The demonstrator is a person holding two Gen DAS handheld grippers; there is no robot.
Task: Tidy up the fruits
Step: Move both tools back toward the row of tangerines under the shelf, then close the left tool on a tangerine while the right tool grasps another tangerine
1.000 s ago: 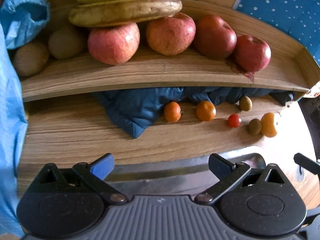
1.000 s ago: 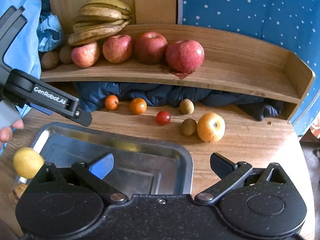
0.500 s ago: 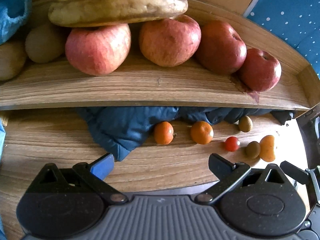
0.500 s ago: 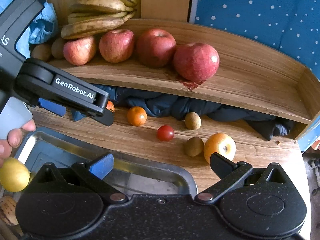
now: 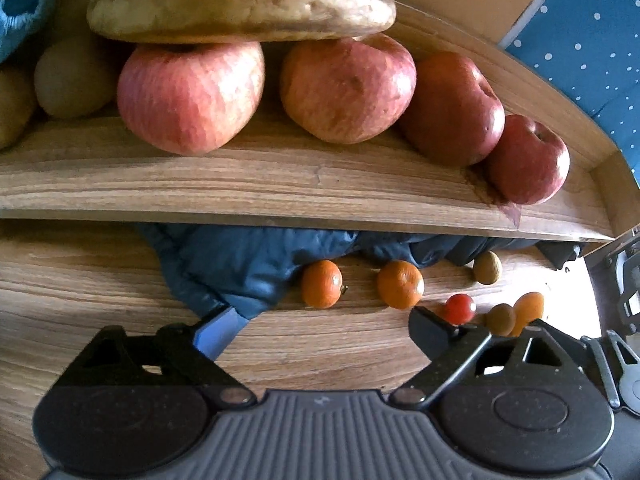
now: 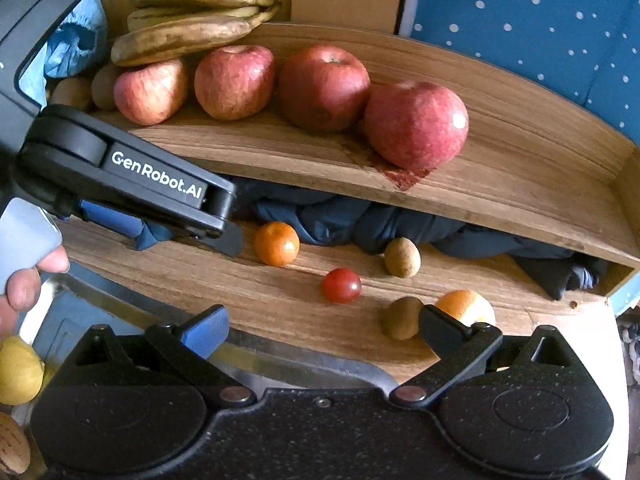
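The left tongs (image 5: 322, 330) are built on a matte black body with a ribbed grey panel across its middle and a round housing on each side of that panel. From each housing a black link arm runs forward off a dull metal rivet, and a triangular cut-out sits outboard of each arm. One finger (image 5: 216, 334) wears a blue pad; the other is plain black.

The right tongs (image 6: 322, 330) share this shape, but the panel between their housings is speckled black, with a small screw at its top edge.

In the right wrist view the left tongs' side arm bears white lettering, "GenRobot.AI". Below that lettering fingertips (image 6: 24, 280) press a pale grey trigger.
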